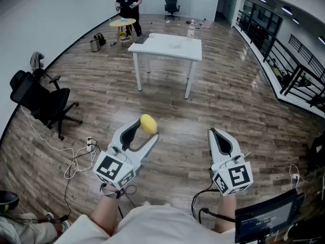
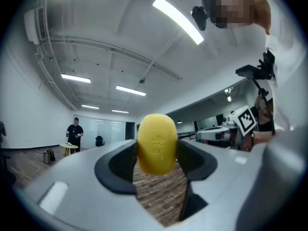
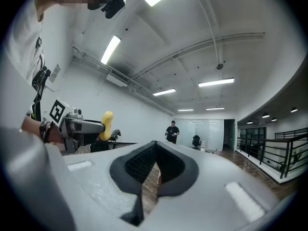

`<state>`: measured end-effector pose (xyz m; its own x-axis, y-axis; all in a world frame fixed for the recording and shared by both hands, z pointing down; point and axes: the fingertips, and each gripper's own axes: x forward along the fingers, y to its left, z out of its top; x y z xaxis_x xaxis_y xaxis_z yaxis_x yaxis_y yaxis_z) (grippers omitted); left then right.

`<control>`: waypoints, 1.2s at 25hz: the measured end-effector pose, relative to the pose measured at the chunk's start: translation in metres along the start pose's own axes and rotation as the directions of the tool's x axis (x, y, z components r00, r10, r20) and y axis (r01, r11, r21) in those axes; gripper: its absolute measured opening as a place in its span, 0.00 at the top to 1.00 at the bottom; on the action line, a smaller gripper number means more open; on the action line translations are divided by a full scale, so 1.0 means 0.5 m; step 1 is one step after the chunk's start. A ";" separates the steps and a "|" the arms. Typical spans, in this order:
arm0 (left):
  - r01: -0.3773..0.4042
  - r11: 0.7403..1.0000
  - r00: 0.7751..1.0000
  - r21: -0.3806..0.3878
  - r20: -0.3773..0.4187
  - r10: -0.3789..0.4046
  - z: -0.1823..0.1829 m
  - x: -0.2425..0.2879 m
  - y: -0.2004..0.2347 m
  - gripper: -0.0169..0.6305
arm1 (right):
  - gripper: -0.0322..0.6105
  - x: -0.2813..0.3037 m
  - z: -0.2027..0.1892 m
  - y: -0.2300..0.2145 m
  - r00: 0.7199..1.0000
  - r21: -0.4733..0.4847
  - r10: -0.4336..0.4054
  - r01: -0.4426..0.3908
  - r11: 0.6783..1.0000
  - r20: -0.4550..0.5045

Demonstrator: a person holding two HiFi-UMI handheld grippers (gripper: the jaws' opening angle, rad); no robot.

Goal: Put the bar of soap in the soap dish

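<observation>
The left gripper (image 1: 146,130) clamps a yellow oval bar of soap (image 1: 148,123) between its jaw tips, the dark pads pressing on the bar's two narrow sides and its broad stamped face turned back towards the holder. The pinch at the very ends of the jaws leaves most of the bar standing proud, which looks meant to let it be lowered into a holder without the jaws fouling the rim. The right gripper (image 1: 212,132) carries nothing, its jaws drawn together. It rides alongside as a spare, well apart from the soap.

Both forearms reach out from the holder's body, side by side. The left gripper is tipped slightly upward and angled in towards the right one, while the right lies level. Both aim towards a white rectangular table (image 1: 167,47) that stands well ahead across the brown plank wooden floor (image 1: 177,111). The soap hangs in mid-air on the near side of that table, far short of it.

A clear plastic bottle (image 1: 191,30) stands at the table's far edge. No soap dish can be made out on the table or anywhere else, so the placing appears some way off. Beyond the table's far left corner a person in dark clothes (image 1: 128,4) stands by a round yellow stool (image 1: 122,23), and a black office chair (image 1: 38,98) sits well to the table's left
</observation>
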<state>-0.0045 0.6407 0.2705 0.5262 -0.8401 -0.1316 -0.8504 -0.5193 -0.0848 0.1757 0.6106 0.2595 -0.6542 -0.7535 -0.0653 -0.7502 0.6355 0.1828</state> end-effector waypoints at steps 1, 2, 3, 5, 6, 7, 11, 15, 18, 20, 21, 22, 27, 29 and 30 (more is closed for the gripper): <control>-0.004 1.000 1.000 -0.004 0.002 0.004 -0.001 0.000 -0.004 0.55 | 0.95 -0.003 0.000 0.001 1.000 -0.010 0.002 -0.002 1.000 -0.002; -0.006 1.000 1.000 -0.007 0.004 0.006 -0.001 0.001 -0.008 0.55 | 0.95 -0.005 0.000 0.001 1.000 -0.019 0.004 -0.004 1.000 -0.003; -0.007 1.000 1.000 -0.009 0.004 0.007 -0.002 0.001 -0.013 0.55 | 0.95 -0.008 0.000 0.003 1.000 -0.028 0.008 -0.008 1.000 -0.005; -0.008 1.000 1.000 -0.011 0.002 0.008 -0.003 0.001 -0.021 0.55 | 0.95 -0.011 0.000 0.006 1.000 -0.046 0.018 -0.018 0.999 -0.009; -0.010 1.000 1.000 -0.013 -0.001 0.010 -0.004 0.001 -0.024 0.55 | 0.95 -0.013 0.001 0.007 1.000 -0.053 0.023 -0.024 0.998 -0.009; -0.012 1.000 1.000 -0.015 -0.004 0.012 -0.005 0.001 -0.026 0.55 | 0.95 -0.014 0.001 0.007 1.000 -0.057 0.027 -0.028 0.998 -0.010; -0.029 0.999 1.000 -0.020 -0.009 0.028 -0.002 -0.002 -0.035 0.55 | 0.95 -0.026 0.002 0.005 0.999 -0.061 0.037 -0.038 0.997 -0.013; -0.047 0.999 0.999 -0.021 -0.010 0.047 -0.001 -0.005 -0.047 0.55 | 0.95 -0.043 0.001 -0.002 0.999 -0.047 0.046 -0.047 0.998 -0.013; -0.059 0.998 0.998 -0.033 0.000 0.059 0.003 -0.009 -0.055 0.55 | 0.95 -0.054 -0.002 -0.017 0.999 -0.010 0.035 -0.036 0.999 -0.015; -0.072 0.996 0.997 -0.049 0.012 0.072 0.007 -0.016 -0.059 0.55 | 0.95 -0.062 -0.003 -0.022 0.999 0.024 0.032 -0.032 0.999 -0.008; -0.078 0.995 0.997 -0.057 0.017 0.079 0.008 -0.019 -0.061 0.55 | 0.95 -0.065 -0.003 -0.024 1.000 0.036 0.031 -0.031 0.999 -0.002; -0.084 0.994 0.996 -0.065 0.022 0.086 0.009 -0.021 -0.061 0.55 | 0.95 -0.066 -0.003 -0.026 1.000 0.043 0.030 -0.030 0.999 0.004; -0.106 0.989 0.993 -0.102 0.039 0.110 0.015 -0.027 -0.052 0.55 | 0.95 -0.064 -0.002 -0.022 0.999 0.050 0.045 -0.045 0.998 0.015; -0.109 0.990 0.993 -0.094 0.032 0.112 0.014 -0.026 -0.051 0.55 | 0.95 -0.065 -0.004 -0.022 0.999 0.062 0.051 -0.052 0.997 0.016; -0.108 0.990 0.993 -0.089 0.028 0.111 0.012 -0.023 -0.052 0.55 | 0.95 -0.065 -0.005 -0.025 0.998 0.067 0.052 -0.053 0.996 0.016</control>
<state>0.0114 0.6649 0.2681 0.4286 -0.8877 -0.1680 -0.8990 -0.4375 0.0183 0.2064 0.6267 0.2620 -0.6940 -0.7164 -0.0716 -0.7190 0.6846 0.1197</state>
